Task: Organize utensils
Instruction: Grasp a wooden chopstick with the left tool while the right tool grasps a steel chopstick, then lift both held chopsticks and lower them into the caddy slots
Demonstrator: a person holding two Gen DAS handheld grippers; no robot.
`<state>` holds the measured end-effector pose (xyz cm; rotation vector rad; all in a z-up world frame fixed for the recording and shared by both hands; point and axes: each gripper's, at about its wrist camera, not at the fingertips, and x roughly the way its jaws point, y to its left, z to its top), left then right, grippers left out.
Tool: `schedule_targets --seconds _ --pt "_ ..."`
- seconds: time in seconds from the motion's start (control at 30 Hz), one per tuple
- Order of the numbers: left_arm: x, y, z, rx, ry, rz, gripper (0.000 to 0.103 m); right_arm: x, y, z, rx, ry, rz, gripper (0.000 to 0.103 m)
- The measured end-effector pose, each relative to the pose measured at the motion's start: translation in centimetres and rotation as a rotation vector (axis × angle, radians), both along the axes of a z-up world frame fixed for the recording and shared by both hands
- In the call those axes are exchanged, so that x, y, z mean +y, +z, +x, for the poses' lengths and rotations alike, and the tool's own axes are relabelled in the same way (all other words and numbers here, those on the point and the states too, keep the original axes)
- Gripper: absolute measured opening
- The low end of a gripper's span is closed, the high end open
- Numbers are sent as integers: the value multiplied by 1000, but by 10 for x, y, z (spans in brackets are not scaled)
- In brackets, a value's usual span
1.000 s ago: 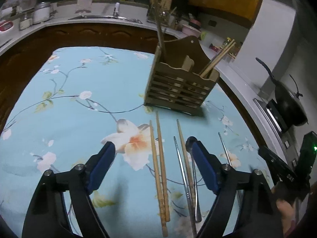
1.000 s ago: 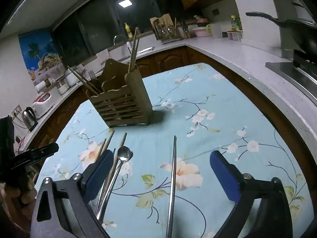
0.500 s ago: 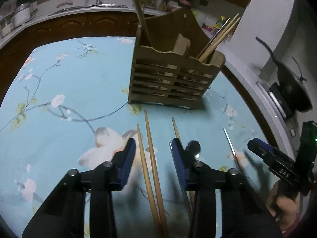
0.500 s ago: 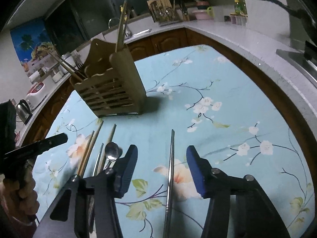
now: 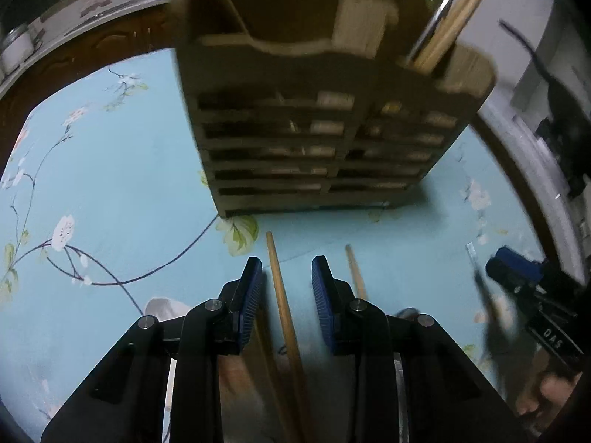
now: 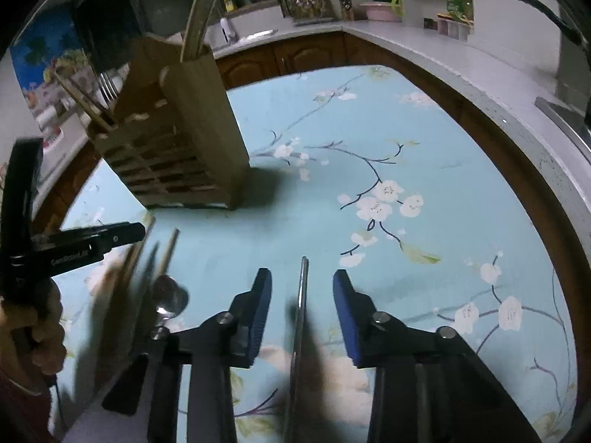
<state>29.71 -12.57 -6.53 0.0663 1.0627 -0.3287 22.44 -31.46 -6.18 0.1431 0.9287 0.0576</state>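
A slatted wooden utensil holder (image 5: 325, 118) stands on the floral blue tablecloth, with chopsticks (image 5: 454, 18) standing in it; it also shows in the right wrist view (image 6: 177, 136). My left gripper (image 5: 287, 273) is open, low over the cloth, its jaws either side of a wooden chopstick (image 5: 284, 306). Another wooden chopstick (image 5: 355, 273) lies just right of it. My right gripper (image 6: 302, 284) is open, its jaws either side of a metal chopstick (image 6: 300, 317). A metal spoon (image 6: 168, 295) lies to its left beside wooden chopsticks (image 6: 168, 251).
The blue floral cloth (image 6: 388, 155) covers the table, ringed by a dark wood edge and white kitchen counter (image 6: 461, 55). A black pan (image 5: 561, 99) sits on the counter at right. A sink and bottles (image 6: 229, 26) stand at the back.
Both grippers have moved forward and lower toward the holder. Both jaws have narrowed from wide open, the left around a wooden chopstick, the right around the metal chopstick.
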Motion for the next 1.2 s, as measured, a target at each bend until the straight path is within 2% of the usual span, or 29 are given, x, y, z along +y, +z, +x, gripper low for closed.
schedule_targets --seconds 0.03,0.1,0.13,0.2,0.23,0.27,0.33,0.43,0.57,0.7,0.77,0.93,1.2 --pt "-2 -5 2 15 -6 10 24 1 -3 3 11 7 -9 26" --pt "-8 -8 1 -5 -22 50 24 5 -15 11 63 26 -31 23" --pt "-11 -9 0 -13 -28 69 24 7 -16 10 38 29 -45 20" --pt "-14 -11 0 -23 -35 86 23 11 -17 13 44 31 -81 17" --pt "-15 -12 1 -26 -41 89 19 11 -18 14 46 25 -86 10" --pt "-17 -13 1 -30 -47 90 14 12 -18 15 46 25 -89 8" --pt "-18 -15 4 -35 -51 91 6 11 -19 14 38 29 -91 6" --pt "-21 -16 8 -28 -47 87 6 14 -19 13 34 27 -99 5" --pt "-16 -7 3 -28 -48 36 5 9 -14 11 43 19 9 4" --pt "5 21 -17 -69 -36 -56 4 11 8 -8 -7 30 53 4" --pt "22 40 -29 -102 -21 -133 4 12 23 -18 -44 39 80 4" --pt "55 88 -65 -188 35 -237 4 11 69 -45 -168 36 123 4" --pt "88 127 -117 -260 74 -337 4 14 129 -72 -327 52 135 4"
